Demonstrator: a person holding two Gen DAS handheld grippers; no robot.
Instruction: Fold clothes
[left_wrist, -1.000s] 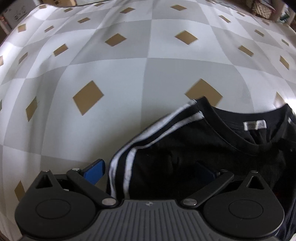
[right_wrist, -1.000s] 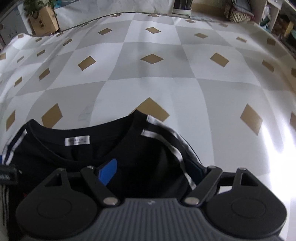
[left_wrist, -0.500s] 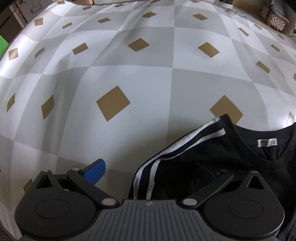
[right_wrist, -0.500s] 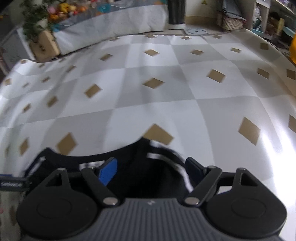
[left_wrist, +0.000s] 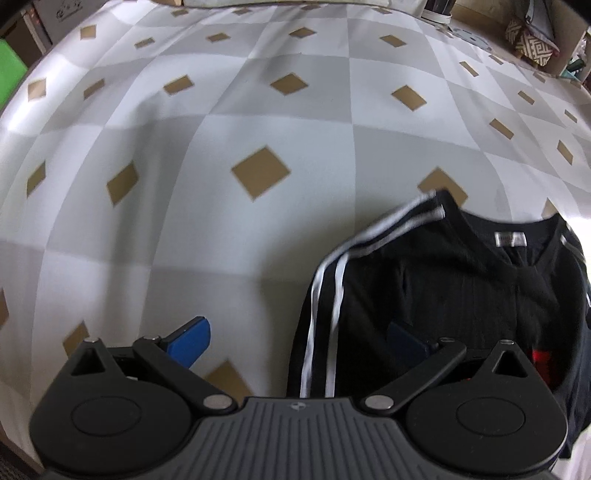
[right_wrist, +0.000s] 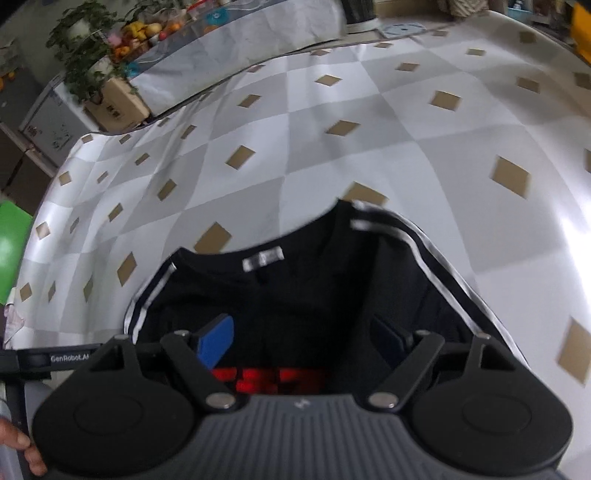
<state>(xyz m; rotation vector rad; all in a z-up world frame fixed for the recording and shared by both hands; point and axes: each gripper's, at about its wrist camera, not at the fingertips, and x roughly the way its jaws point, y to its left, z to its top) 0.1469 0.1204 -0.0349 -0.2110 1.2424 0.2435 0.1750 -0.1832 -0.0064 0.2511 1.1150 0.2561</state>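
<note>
Item: black T-shirt (right_wrist: 314, 295), one piece, lying on a table under a tablecloth (left_wrist: 258, 236) checked in grey and white with tan diamonds.

Appearance: dark knit fabric with a round neckline turned toward the far edge of the table. A small pale label (right_wrist: 263, 254) sits inside the collar at the back of the neck. Two white stripes (left_wrist: 325, 306) run along each shoulder and down the sleeve edge. A red print (right_wrist: 273, 376) shows low on the body, partly hidden behind the right tool's housing. The cloth looks already folded inward at the sides, with the striped edges forming its outer borders; the lower part is out of view.

Location: in the left wrist view the garment fills the 3 to 5 o'clock area; in the right wrist view it lies from centre down to 6 o'clock.

Left gripper (left_wrist: 295, 339): jaws spread wide, nothing pinched; one blue pad over bare tablecloth at 7 o'clock, the other over the shirt's striped side.

Right gripper (right_wrist: 306, 339): jaws wide apart, both pads above the black fabric, gripping nothing visible.

Surroundings: potted plants (right_wrist: 85, 48) and a cardboard box (right_wrist: 118, 107) beyond the table at 10 o'clock.
</note>
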